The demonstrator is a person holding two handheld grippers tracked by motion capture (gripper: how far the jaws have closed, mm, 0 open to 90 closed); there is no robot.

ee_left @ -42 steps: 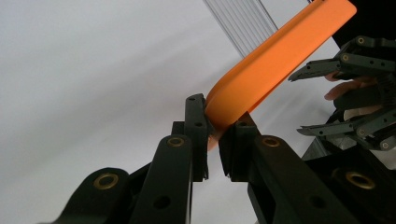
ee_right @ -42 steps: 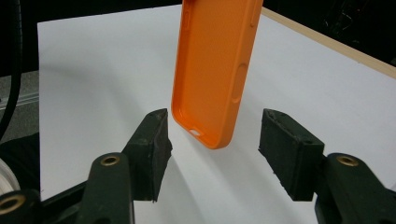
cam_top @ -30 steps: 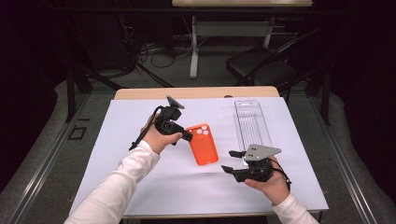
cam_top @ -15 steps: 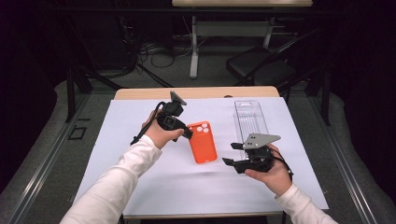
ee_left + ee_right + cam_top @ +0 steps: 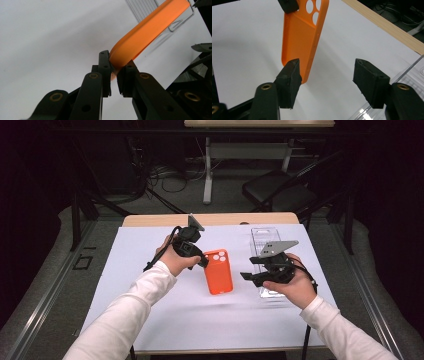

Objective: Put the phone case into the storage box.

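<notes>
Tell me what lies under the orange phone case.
The white table cover lies below the orange phone case, which the left gripper holds by one corner. The patch directly beneath is hidden.

A white sheet (image 5: 165, 315) covers the surface, whose bare wooden edge (image 5: 210, 219) shows at the far side. Beyond it the room is dark: grey floor (image 5: 50, 270), a black chair (image 5: 280, 195), a second table's white leg (image 5: 207, 170) and tangled cables (image 5: 170, 175) behind.

One orange phone case (image 5: 219, 271), one clear plastic box (image 5: 266, 240), two tongs.
</notes>
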